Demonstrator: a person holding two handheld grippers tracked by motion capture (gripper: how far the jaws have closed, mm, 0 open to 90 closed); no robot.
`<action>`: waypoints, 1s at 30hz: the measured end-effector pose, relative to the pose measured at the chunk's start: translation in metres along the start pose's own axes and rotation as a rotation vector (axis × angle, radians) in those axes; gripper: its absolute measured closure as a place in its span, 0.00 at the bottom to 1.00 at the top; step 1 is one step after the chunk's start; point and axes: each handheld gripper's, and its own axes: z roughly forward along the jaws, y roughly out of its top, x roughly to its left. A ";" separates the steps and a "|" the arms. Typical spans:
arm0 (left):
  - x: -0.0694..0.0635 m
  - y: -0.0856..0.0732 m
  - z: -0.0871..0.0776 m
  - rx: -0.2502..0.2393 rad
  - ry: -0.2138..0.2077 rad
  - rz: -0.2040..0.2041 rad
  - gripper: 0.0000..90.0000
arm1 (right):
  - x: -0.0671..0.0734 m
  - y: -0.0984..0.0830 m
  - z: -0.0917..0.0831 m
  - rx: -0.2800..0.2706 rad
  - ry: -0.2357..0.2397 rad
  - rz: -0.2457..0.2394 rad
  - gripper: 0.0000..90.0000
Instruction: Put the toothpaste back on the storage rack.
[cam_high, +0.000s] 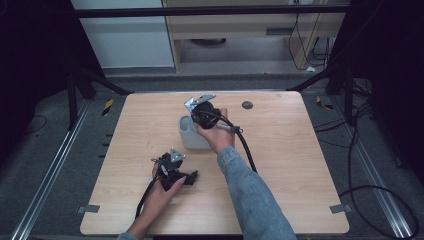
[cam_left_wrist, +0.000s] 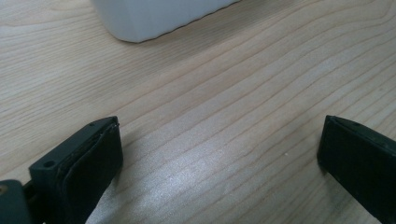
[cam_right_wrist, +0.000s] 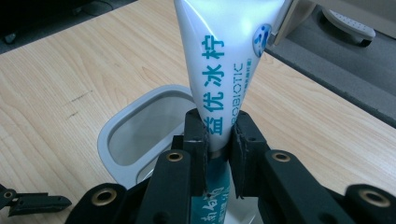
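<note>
The right gripper (cam_right_wrist: 219, 154) has its jaws clamped on a white tube (cam_right_wrist: 224, 70) with teal lettering, the pads pressing its lower part while the flat crimped end stands up past them. Directly beyond the jaws sits a grey container (cam_right_wrist: 135, 140), its rounded rim open and the tube held just over its near edge. In the high view the right gripper (cam_high: 202, 112) hangs above that container (cam_high: 189, 137), near the middle of the table (cam_high: 280, 165). The left gripper (cam_left_wrist: 219, 158) has its jaws wide apart with bare wood between them; a corner of the container (cam_left_wrist: 154, 16) lies well ahead of it. From above, the left gripper (cam_high: 172, 170) rests on the table toward the near side of the container, apart from it. Broad open tabletop lies to the right of the container, out to the edge.
</note>
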 end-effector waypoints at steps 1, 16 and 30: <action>0.000 0.000 0.000 0.000 0.000 0.000 0.00 | 0.000 0.000 0.000 0.000 0.001 0.000 0.87; 0.000 0.000 0.000 0.000 0.000 0.001 0.00 | 0.003 -0.002 0.005 0.020 0.016 -0.001 0.87; 0.000 0.000 0.000 0.000 0.000 0.000 0.00 | 0.002 -0.002 0.006 0.021 0.026 0.003 0.86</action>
